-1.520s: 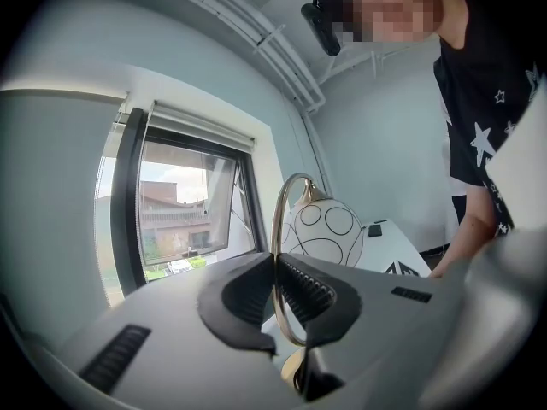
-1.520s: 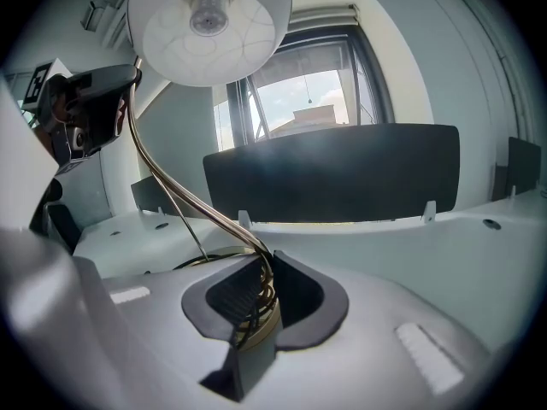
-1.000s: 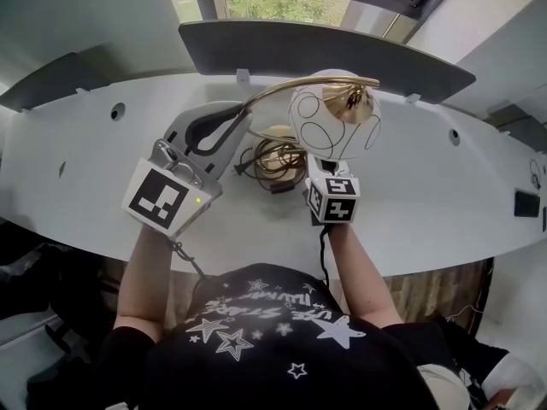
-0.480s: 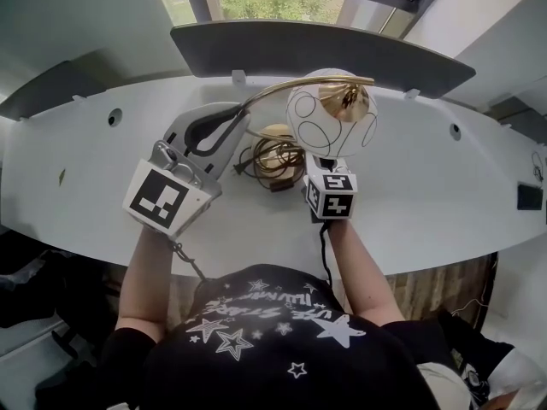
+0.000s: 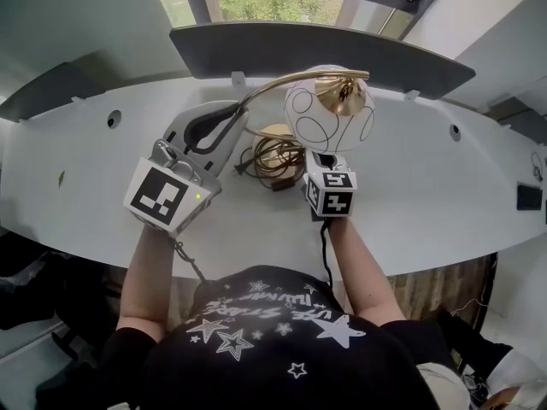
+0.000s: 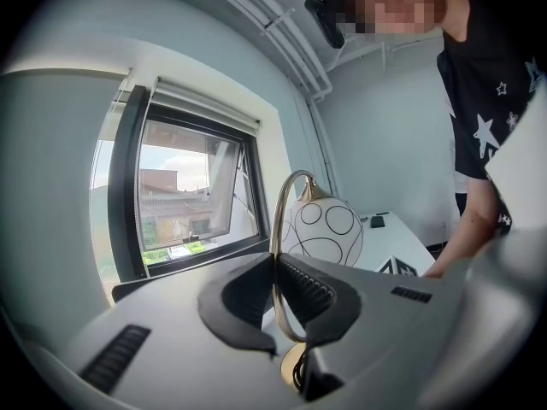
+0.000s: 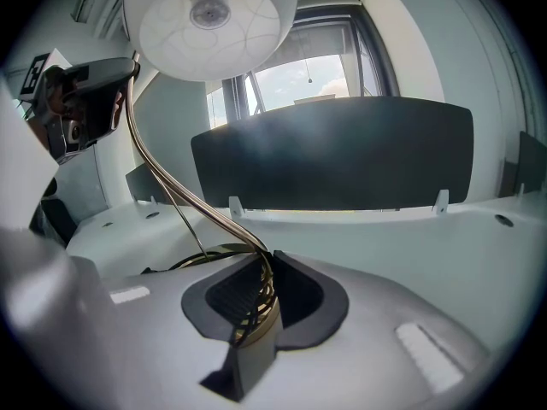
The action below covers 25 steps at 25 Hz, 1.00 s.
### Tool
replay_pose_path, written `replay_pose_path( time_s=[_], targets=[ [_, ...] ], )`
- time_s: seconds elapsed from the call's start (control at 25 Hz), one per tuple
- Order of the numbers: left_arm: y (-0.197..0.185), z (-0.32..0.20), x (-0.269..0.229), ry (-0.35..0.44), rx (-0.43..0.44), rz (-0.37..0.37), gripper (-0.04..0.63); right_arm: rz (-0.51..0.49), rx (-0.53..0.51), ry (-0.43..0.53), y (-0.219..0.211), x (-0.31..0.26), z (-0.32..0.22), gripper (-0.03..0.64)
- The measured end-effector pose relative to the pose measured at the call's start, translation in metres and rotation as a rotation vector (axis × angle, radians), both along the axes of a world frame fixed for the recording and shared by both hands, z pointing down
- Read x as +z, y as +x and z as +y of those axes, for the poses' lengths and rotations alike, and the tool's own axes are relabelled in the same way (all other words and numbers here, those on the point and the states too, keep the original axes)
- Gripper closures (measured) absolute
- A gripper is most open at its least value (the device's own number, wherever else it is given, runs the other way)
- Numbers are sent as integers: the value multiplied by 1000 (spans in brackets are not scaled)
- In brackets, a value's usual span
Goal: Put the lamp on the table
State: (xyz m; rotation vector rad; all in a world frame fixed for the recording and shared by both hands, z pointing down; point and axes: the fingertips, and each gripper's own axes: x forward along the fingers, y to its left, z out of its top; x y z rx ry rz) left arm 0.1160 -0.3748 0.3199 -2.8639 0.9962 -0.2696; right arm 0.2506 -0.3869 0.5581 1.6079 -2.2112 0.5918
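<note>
The lamp has a white globe shade (image 5: 329,118) with black rings, a curved brass stem (image 5: 278,88), a brass base (image 5: 275,133) and a coiled cord (image 5: 275,156). It stands over the white table (image 5: 427,186); whether the base rests on it I cannot tell. My left gripper (image 5: 235,125) is shut on the stem (image 6: 275,267) partway up, below the shade (image 6: 323,231). My right gripper (image 5: 318,162) reaches in under the globe, which hides its jaws in the head view. In the right gripper view its jaws are shut on the lamp's brass foot and wound cord (image 7: 256,301), with the shade (image 7: 209,20) overhead.
A dark panel (image 5: 325,49) runs along the table's far edge below a window (image 5: 273,2). Cable holes (image 5: 114,120) (image 5: 454,131) sit left and right. A small dark object (image 5: 528,196) lies at the far right. The person's torso presses against the near edge.
</note>
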Motion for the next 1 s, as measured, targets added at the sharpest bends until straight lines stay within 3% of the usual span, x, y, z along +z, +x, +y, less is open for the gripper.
replay_pose_path(
  time_s=[0.4,1.0],
  targets=[
    [-8,-6,3,-31,-56,-11,563,-11,-7,14,2,-2,1,574],
    [-7,-7,4,-43,-62,74,563,-15,17,9,3,0,0,571]
  ],
)
